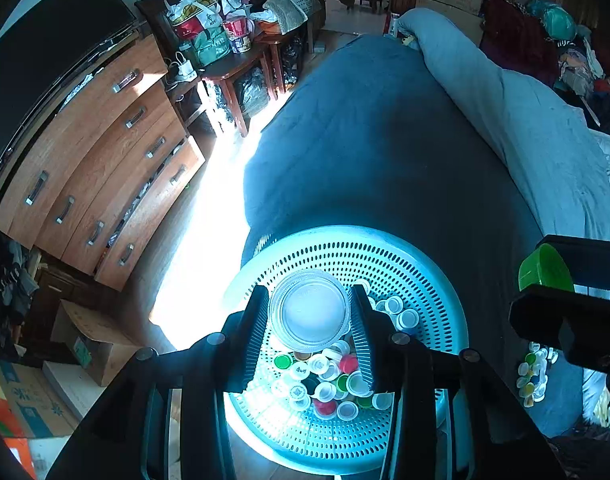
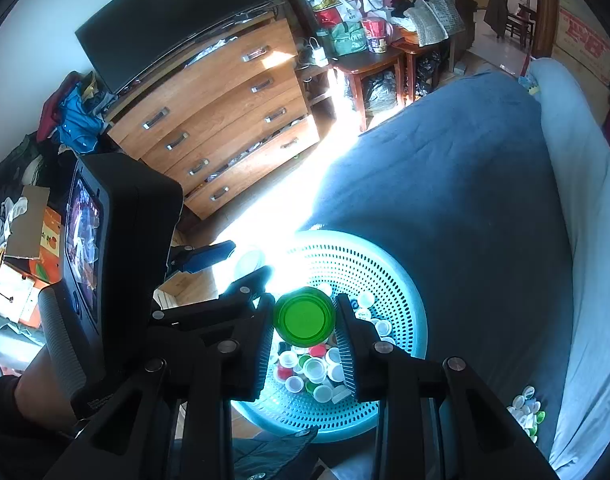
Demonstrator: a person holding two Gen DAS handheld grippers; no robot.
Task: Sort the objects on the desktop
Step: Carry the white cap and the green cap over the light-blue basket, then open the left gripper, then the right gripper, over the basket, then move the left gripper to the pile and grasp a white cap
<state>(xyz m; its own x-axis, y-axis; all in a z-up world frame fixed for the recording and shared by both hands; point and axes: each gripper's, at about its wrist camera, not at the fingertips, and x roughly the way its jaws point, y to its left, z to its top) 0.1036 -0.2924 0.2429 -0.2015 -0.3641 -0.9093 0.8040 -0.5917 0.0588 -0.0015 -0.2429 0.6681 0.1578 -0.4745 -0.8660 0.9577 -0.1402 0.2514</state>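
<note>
Left gripper pinching clear lid; right gripper pinching green lid; caps in basket partly hidden behind jaws.

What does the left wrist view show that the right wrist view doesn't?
Only the left wrist view shows the left tongs gripping the clear lid.

Only the right wrist view shows the right tongs head-on, clamped on the green lid, plus the left device's screen.

Both show the teal basket of bottle caps, and the small cap pile on the blue bed.
</note>
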